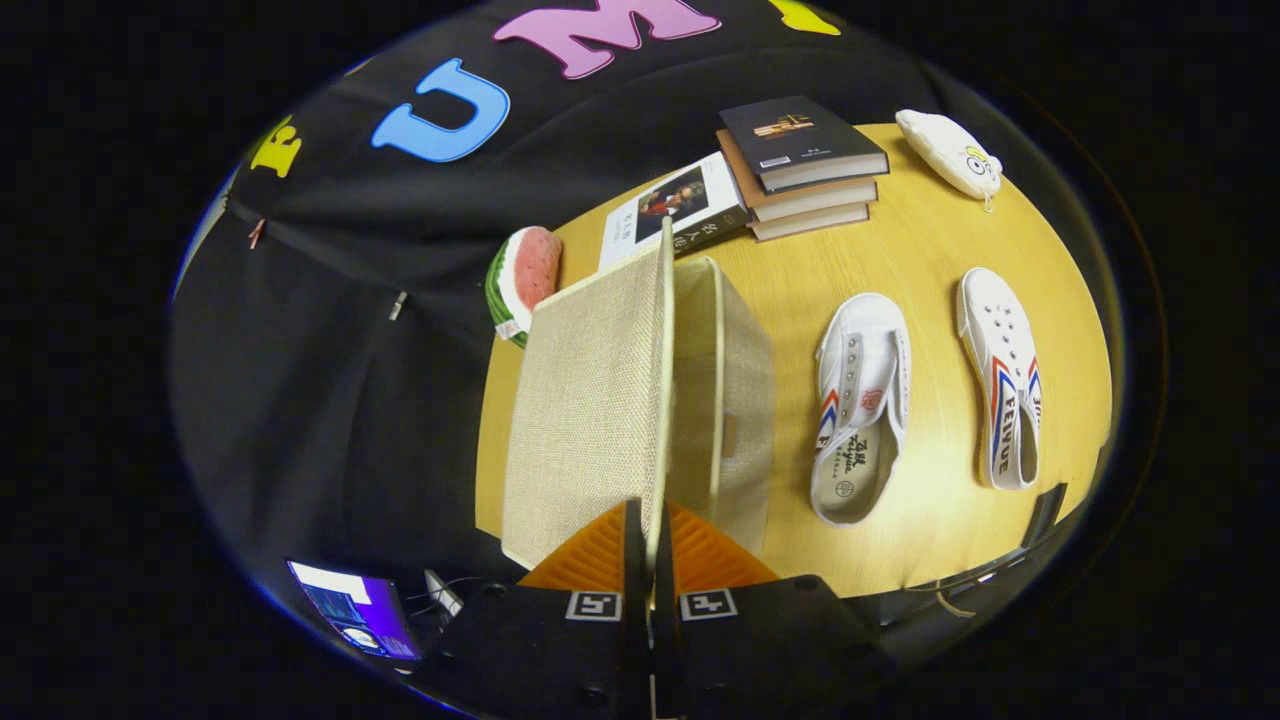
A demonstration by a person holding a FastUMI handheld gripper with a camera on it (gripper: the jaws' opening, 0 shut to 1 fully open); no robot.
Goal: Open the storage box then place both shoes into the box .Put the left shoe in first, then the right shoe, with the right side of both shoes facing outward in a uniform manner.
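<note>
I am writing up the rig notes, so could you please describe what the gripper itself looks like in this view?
The gripper has a dark, blocky body with two small square black-and-white fiducial markers side by side on its front face. Two flat fingers with finely ribbed surfaces taper forward from the body. A thin pale cable trails beside the body.

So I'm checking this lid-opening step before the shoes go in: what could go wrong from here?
1. The tool pinches only the thin edge of the lid; it could slip and drop back onto the storage box.
2. Swinging the lid further may knock the watermelon toy beside it.
3. Pulling the lid might drag the light box toward the near shoe.
</note>
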